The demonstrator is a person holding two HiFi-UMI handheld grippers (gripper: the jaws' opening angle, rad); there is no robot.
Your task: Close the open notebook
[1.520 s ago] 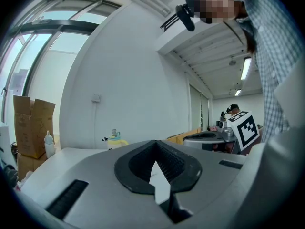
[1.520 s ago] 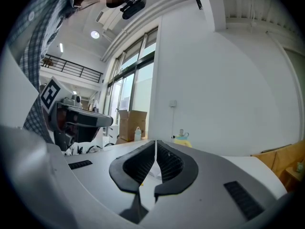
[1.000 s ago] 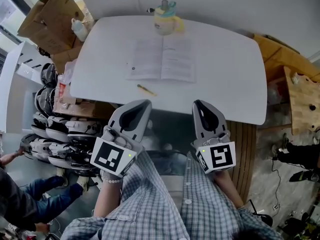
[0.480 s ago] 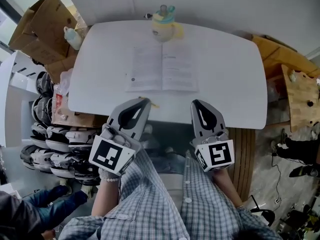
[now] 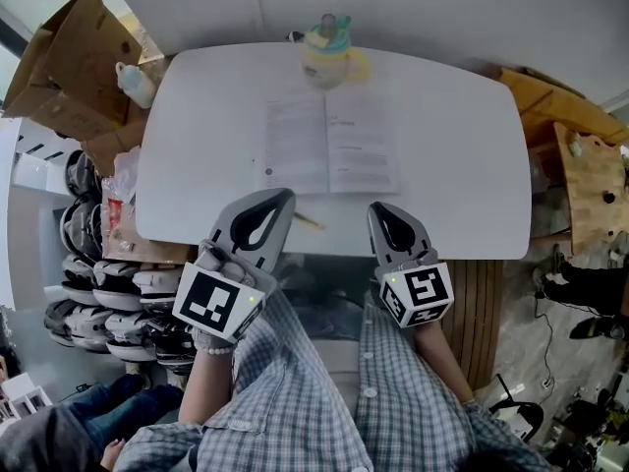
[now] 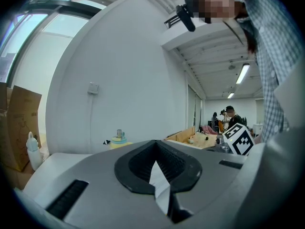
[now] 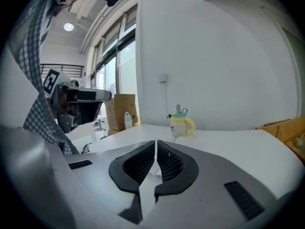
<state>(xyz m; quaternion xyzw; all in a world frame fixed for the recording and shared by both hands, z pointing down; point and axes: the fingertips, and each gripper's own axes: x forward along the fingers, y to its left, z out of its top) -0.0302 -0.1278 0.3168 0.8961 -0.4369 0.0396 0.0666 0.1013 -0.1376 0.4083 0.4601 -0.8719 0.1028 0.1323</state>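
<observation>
We hold both tongs at the near edge of the bench (image 5: 197, 146), tips just over it. The left tongs (image 5: 283, 199) are closed at the tips with nothing between them. The right tongs (image 5: 379, 209) are closed too, only a thin slit showing between the pads. The notebook (image 5: 332, 148) lies open and flat at the middle of the bench, apart from both tongs. A pencil (image 5: 309, 221) lies between the notebook and the near edge, just beside the left tongs' tip. A yellow mug (image 5: 327, 49) with a teal lid stands at the far edge, just beyond the notebook. Off the left edge we see a cardboard box (image 5: 64, 72), a white bottle (image 5: 133, 85) and stacked helmets (image 5: 98, 293); off the right edge is a wooden board (image 5: 590, 180).
</observation>
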